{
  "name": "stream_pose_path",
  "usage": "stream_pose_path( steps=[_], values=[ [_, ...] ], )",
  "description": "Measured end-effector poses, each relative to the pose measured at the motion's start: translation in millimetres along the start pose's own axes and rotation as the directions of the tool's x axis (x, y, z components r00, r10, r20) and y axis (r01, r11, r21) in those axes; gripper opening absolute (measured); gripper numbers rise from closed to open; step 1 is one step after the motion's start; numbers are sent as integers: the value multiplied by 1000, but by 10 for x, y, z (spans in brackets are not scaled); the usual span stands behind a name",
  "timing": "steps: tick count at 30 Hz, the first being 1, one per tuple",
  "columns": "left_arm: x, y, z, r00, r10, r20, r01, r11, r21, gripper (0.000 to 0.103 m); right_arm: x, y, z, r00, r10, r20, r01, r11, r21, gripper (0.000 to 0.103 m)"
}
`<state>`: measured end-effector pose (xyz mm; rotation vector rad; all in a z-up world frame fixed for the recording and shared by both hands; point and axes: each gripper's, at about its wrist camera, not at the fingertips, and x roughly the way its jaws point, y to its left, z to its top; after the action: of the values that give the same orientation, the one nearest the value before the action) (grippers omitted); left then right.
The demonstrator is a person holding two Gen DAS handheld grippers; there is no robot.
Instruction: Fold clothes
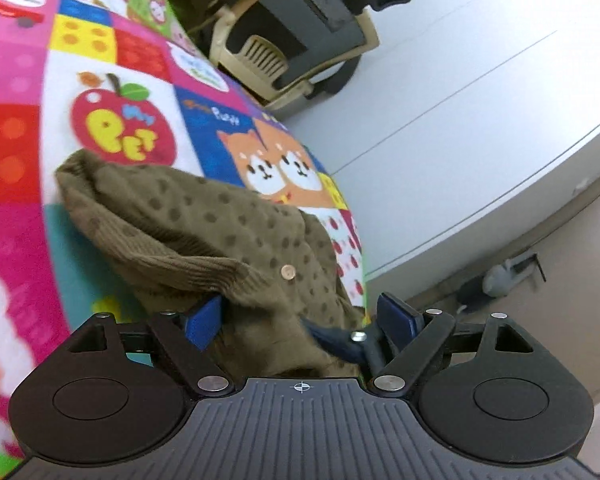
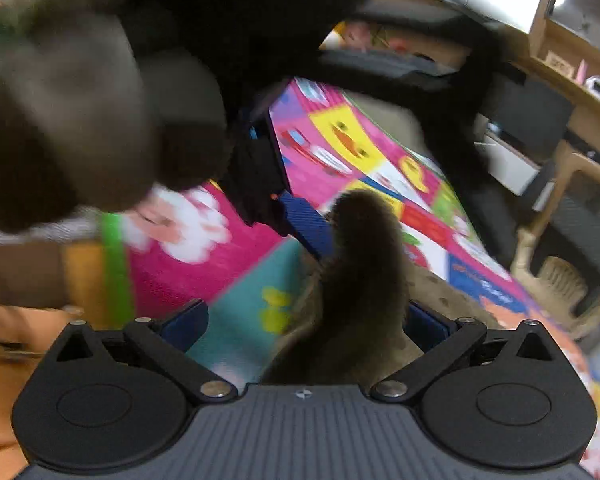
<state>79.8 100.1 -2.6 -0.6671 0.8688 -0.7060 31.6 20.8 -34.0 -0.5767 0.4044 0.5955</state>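
Observation:
An olive-brown knitted cardigan (image 1: pixel 204 224) with dark dots and a round button lies bunched on a bright patchwork play mat (image 1: pixel 112 80). My left gripper (image 1: pixel 300 322) is open, its blue fingers (image 1: pixel 204 324) wide apart with the cardigan's ribbed edge draped between them. A dark blue part with a screw (image 1: pixel 336 340), seemingly a finger of the other gripper, pokes in near my right finger. In the right wrist view, my right gripper (image 2: pixel 308 324) is open too. A blurred hump of the cardigan (image 2: pixel 360 264) rises between its fingers. The left gripper (image 2: pixel 296 220) touches that hump from the far side.
A beige plastic carrier (image 1: pixel 300 32) stands past the mat's far edge on pale floor (image 1: pixel 460 112). A person's blurred hand (image 2: pixel 60 120) and dark clothing fill the upper left of the right wrist view. Orange fabric (image 2: pixel 0 340) lies lower left; wooden shelving (image 2: pixel 572 92) stands at right.

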Motion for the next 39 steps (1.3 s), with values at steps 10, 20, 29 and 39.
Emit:
stream_pose_path(
  steps=[10,20,29,39],
  values=[
    [-456,-412,287,966,23,258,-46,996,82,93,-520,-1228,-271,979,-180,94,130,910,393,22],
    [171,-669,391,979,100,180,-128,980,155,95,-1056,-2215,-1572,915,-314,-254,402,655,640,25],
    [726,-461,318,989,137,59,-145,977,155,96,-1197,-1686,-1104,986,-152,64,100,863,495,86],
    [465,-349,309,990,101,96,-111,987,112,96,-335,-536,2,996,63,70,-77,975,210,102]
  ],
)
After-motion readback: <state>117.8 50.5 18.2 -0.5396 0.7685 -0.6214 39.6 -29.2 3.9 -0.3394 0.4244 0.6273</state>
